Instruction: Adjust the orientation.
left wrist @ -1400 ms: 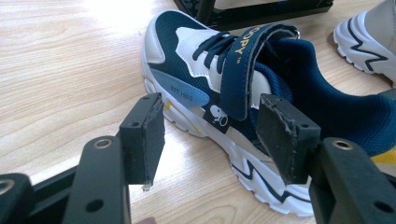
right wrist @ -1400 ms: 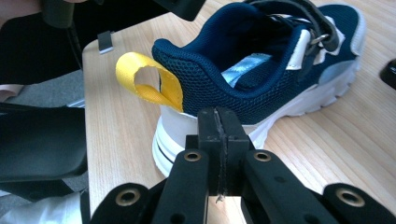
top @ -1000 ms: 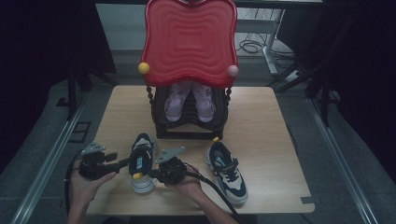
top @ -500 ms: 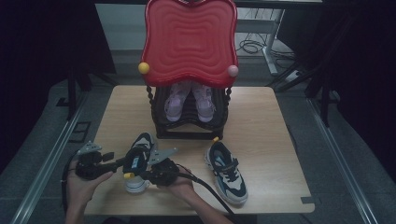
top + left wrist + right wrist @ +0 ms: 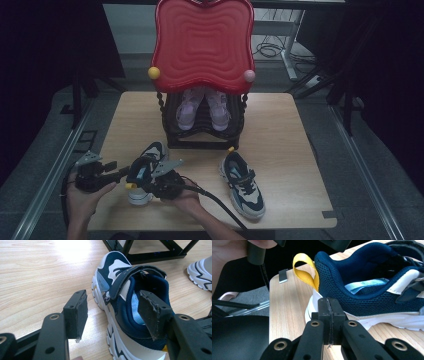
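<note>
A navy and white sneaker [image 5: 145, 167] with a yellow heel loop [image 5: 305, 272] lies on the wooden table [image 5: 280, 125], near its front left. My left gripper [image 5: 124, 173] comes at it from the left and stands open. In the left gripper view its pads [image 5: 76, 313] straddle the shoe's near side wall [image 5: 120, 302] without pressing, one outside and one over the opening. My right gripper [image 5: 329, 307] is shut with nothing between its jaws, its tips low against the white sole by the heel [image 5: 317, 302]. In the high view the right gripper [image 5: 145, 187] sits just right of the heel.
The matching sneaker [image 5: 243, 185] lies at the front right of the table. A black wire rack [image 5: 202, 127] with a red wavy top [image 5: 202, 45] stands at the back middle and holds a pair of pink shoes [image 5: 200, 107]. The table's front edge is close behind both hands.
Both hands and the sneaker have shifted a little to the left. The sneaker's heel has swung left, so its toe now points more to the right.
</note>
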`<state>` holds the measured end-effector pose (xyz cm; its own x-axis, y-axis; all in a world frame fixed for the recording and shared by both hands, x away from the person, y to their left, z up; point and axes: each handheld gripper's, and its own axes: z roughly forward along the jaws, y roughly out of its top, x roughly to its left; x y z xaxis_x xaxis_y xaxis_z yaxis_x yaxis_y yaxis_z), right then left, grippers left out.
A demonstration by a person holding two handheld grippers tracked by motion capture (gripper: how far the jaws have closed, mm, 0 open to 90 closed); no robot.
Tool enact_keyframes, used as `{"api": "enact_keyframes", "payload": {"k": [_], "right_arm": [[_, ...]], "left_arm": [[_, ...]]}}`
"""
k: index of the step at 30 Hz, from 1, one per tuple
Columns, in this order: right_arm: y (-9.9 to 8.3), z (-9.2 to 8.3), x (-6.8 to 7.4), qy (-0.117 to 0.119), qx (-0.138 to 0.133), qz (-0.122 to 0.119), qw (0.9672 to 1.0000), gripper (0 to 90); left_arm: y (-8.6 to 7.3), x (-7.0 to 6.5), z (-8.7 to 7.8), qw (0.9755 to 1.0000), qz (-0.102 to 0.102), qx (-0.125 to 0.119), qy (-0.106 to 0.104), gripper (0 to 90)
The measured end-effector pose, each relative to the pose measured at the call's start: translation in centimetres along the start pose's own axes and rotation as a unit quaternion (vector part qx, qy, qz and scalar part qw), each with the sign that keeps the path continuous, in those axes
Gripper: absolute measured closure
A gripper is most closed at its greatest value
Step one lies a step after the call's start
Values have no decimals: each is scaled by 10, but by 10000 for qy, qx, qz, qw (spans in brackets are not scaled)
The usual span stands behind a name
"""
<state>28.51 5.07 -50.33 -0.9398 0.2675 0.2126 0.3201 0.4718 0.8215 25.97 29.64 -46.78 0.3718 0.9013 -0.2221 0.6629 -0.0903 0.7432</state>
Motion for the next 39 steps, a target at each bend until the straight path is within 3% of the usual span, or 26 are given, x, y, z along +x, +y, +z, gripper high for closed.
{"api": "enact_keyframes", "payload": {"k": [8, 15, 39], "right_arm": [[3, 8, 1, 25, -61, 15, 10000, 894], [3, 5, 2, -8, -124, -36, 9999, 894], [-21, -95, -13, -670, -189, -32, 9976, 894]], "left_arm": [[0, 1, 0, 10000, -24, -7, 16, 411], [-1, 4, -2, 10000, -51, -20, 42, 411], [-2, 1, 1, 10000, 0, 70, 26, 410]]}}
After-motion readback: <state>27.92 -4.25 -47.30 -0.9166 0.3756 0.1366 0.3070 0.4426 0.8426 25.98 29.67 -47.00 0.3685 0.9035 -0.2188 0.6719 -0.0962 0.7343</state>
